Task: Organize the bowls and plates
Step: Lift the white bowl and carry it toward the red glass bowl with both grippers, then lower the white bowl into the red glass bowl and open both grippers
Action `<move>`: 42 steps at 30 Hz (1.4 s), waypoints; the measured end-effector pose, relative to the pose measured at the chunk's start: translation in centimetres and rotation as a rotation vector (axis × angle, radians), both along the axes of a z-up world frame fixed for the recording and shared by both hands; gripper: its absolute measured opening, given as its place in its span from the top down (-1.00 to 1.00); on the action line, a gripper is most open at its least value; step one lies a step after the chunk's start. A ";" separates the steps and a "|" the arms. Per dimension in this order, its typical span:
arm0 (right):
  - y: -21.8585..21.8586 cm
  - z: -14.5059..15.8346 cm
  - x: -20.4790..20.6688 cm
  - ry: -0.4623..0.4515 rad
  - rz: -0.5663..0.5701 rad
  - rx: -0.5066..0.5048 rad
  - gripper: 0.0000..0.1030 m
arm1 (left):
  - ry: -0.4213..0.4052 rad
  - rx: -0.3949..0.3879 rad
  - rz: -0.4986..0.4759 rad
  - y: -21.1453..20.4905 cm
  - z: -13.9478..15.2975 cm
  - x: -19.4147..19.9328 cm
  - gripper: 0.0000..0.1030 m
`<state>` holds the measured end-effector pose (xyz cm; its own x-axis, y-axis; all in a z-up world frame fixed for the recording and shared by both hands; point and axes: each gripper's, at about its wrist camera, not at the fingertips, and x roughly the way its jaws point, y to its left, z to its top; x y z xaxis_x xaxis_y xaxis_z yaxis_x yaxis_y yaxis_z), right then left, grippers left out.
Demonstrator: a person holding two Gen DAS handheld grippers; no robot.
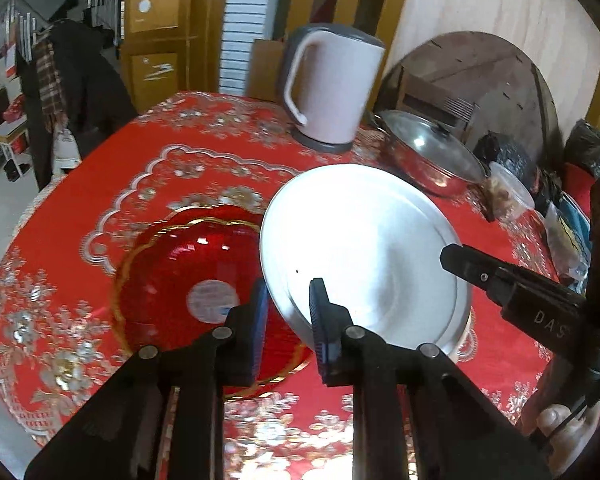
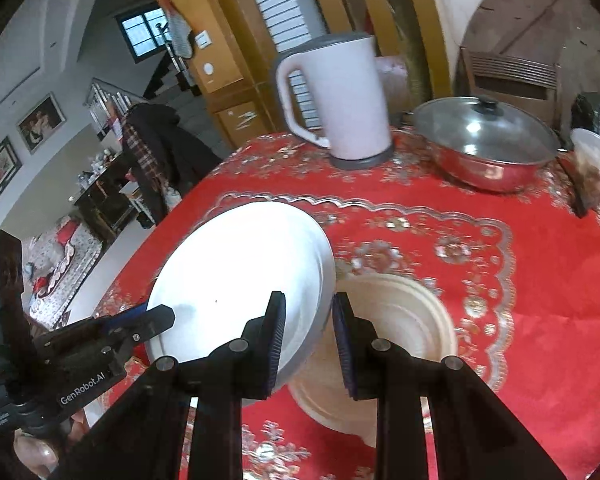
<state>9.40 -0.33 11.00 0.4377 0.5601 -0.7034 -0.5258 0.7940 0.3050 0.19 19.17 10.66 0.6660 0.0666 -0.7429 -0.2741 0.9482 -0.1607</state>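
Note:
A large white plate (image 1: 364, 252) is held tilted above the red tablecloth by both grippers. My left gripper (image 1: 288, 312) is shut on its left rim. My right gripper (image 2: 308, 344) is shut on its right rim (image 2: 244, 280); its finger also shows in the left wrist view (image 1: 460, 260). A red glass bowl (image 1: 180, 280) with a gold rim sits on the table under the plate's left side. A cream bowl (image 2: 400, 332) sits under the plate's right edge.
A white electric kettle (image 1: 332, 88) stands at the back of the table. A steel pot with a glass lid (image 1: 428, 152) is to its right, with a plastic container (image 1: 508, 196) and bags beyond. The table's left edge (image 1: 40, 200) drops to the floor.

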 end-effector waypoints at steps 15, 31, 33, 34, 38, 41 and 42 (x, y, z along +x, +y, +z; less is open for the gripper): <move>8.5 -1.9 -0.7 0.033 0.109 -0.020 0.46 | -0.001 0.073 0.120 4.7 -1.9 -1.8 0.65; 11.9 -4.1 -1.1 0.059 0.153 -0.077 0.46 | -0.011 0.124 0.165 5.7 -3.7 -2.5 0.65; 12.1 -4.0 -1.3 0.052 0.155 -0.082 0.45 | -0.016 0.129 0.169 5.7 -3.8 -2.5 0.65; 12.1 -4.0 -1.4 0.050 0.155 -0.087 0.45 | -0.022 0.132 0.171 5.7 -3.8 -2.6 0.65; 12.2 -4.0 -1.6 0.041 0.153 -0.090 0.45 | -0.043 0.156 0.185 5.5 -3.8 -2.9 0.65; 12.0 -3.8 -1.7 0.032 0.148 -0.083 0.41 | -0.048 0.176 0.199 5.6 -3.7 -3.1 0.55; 12.0 -3.8 -1.6 0.029 0.144 -0.083 0.35 | -0.053 0.183 0.205 5.7 -3.5 -3.3 0.32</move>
